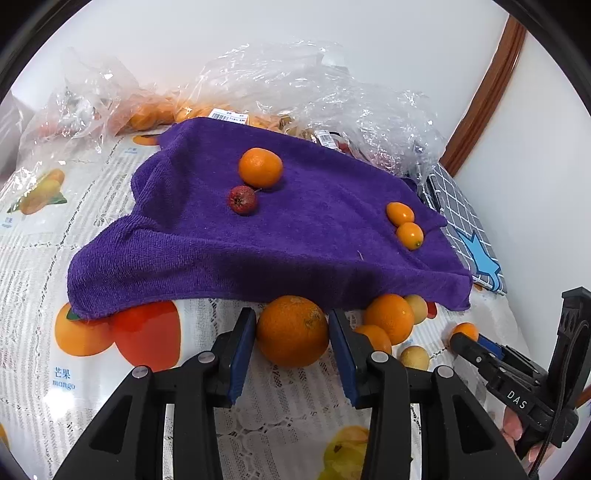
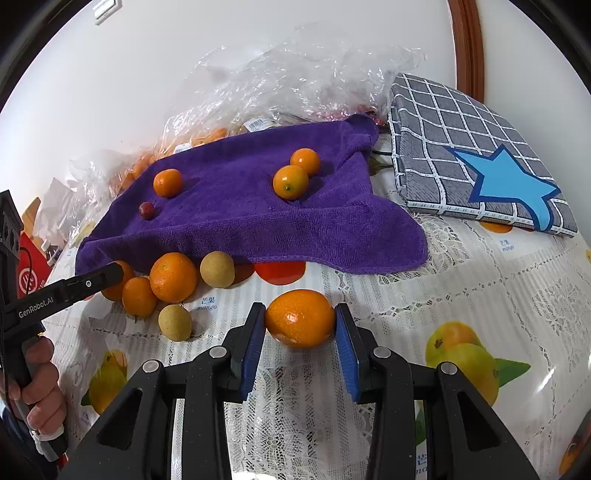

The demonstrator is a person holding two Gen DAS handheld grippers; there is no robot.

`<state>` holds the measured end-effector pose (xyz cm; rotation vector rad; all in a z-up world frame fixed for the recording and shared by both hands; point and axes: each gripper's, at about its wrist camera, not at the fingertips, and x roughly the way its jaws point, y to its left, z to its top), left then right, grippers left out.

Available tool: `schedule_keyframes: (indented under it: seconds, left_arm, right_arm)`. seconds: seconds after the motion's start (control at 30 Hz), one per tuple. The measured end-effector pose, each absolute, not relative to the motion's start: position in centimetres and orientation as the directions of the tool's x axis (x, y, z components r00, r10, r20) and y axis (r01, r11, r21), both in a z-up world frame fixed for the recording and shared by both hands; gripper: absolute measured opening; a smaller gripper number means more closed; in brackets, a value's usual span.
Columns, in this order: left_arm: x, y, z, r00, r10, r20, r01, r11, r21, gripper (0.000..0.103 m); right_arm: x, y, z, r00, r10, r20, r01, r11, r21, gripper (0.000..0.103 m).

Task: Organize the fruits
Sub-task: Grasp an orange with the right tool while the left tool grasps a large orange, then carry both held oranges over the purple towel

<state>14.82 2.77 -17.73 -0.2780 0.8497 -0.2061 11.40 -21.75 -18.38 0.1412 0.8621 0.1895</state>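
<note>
Pinching 1 small orange [image 2: 300,318], right hand-held gripper [image 2: 300,325]; left hand-held gripper [image 1: 291,332] seemingly gripping a larger orange [image 1: 292,330].

Black tool [image 1: 291,332], blue pads [image 1: 242,354], silver screws

We see a white lace-patterned tablecloth printed with fruit pictures [image 2: 461,266] covering the table. At its far right lies a folded grey checked cloth with a blue star [image 2: 476,155]. Crumpled clear plastic bags [image 1: 295,81] are heaped along the back, against a plain white wall [image 1: 258,26] with brown wooden trim [image 1: 484,88].
</note>
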Motion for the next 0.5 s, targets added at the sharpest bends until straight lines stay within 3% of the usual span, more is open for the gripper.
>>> schedule_keyframes:
  seconds: [0.2,0.27,0.33,0.5]
  left_arm:
    - [14.8,2.0,-18.1,0.628,-0.245,-0.739,0.065,0.962,-0.264,0.048]
    - [14.8,1.6,-18.1,0.634,-0.224,-0.74,0.065,0.969,-0.238,0.047]
    - [14.8,1.4,-18.0,0.636,-0.222,-0.739,0.072,0.971,-0.229,0.04]
    - [14.5,1.9,-17.7,0.654,-0.235,-0.719,0.071,0.965,-0.252,0.039]
  right_arm:
    - [11.4,-21.8,-18.4,0.631,0.229,-0.741,-0.11,0.972,0.206,0.038]
    - [11.4,-21.8,-18.5,0.629,0.233,-0.741,-0.115,0.972,0.207,0.038]
    - [11.4,-21.7,-18.4,0.629,0.23,-0.743,-0.115,0.972,0.203,0.038]
    - [11.4,-21.8,-18.3,0.635,0.237,-0.736,-0.118,0.97,0.211,0.038]
